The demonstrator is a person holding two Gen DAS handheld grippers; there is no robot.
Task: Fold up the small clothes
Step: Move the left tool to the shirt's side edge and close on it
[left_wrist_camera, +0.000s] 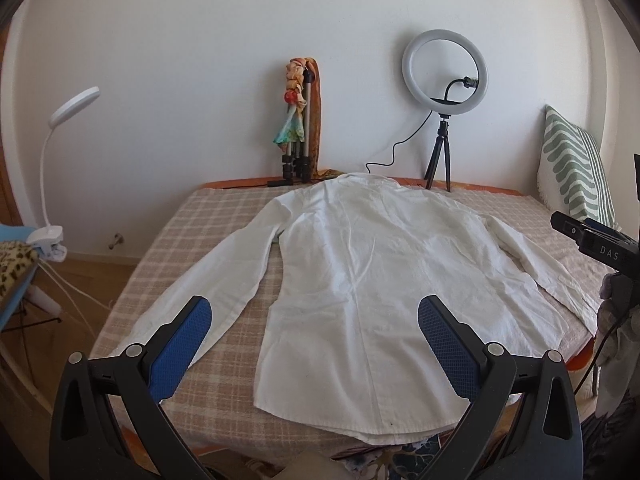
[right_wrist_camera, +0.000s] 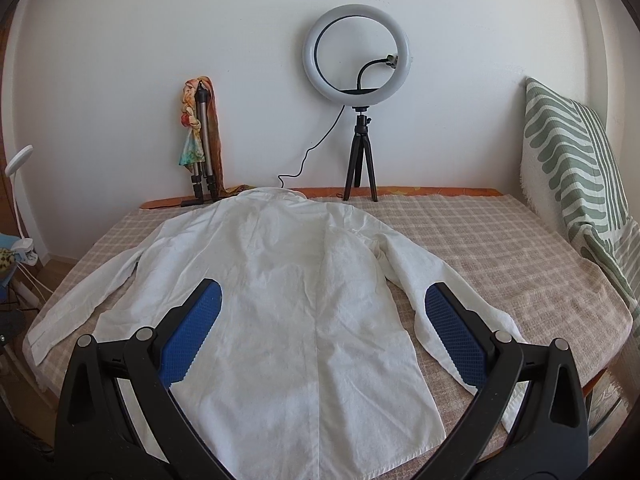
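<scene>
A white long-sleeved shirt point(left_wrist_camera: 360, 280) lies flat, back side up, on the checked bed cover point(left_wrist_camera: 224, 216), collar at the far end, both sleeves spread out to the sides. My left gripper point(left_wrist_camera: 314, 308) is open and empty, above the shirt's near hem towards its left half. The shirt also shows in the right wrist view point(right_wrist_camera: 288, 300). My right gripper point(right_wrist_camera: 322, 296) is open and empty, above the shirt's lower right half, near the right sleeve point(right_wrist_camera: 440, 292). The right gripper's body shows at the right edge of the left wrist view point(left_wrist_camera: 600, 248).
A ring light on a small tripod point(left_wrist_camera: 444, 76) and a folded tripod with a coloured scarf point(left_wrist_camera: 300, 120) stand at the wall behind the bed. A green-patterned pillow point(right_wrist_camera: 576, 168) leans on the right. A white clip lamp point(left_wrist_camera: 52, 184) stands left of the bed.
</scene>
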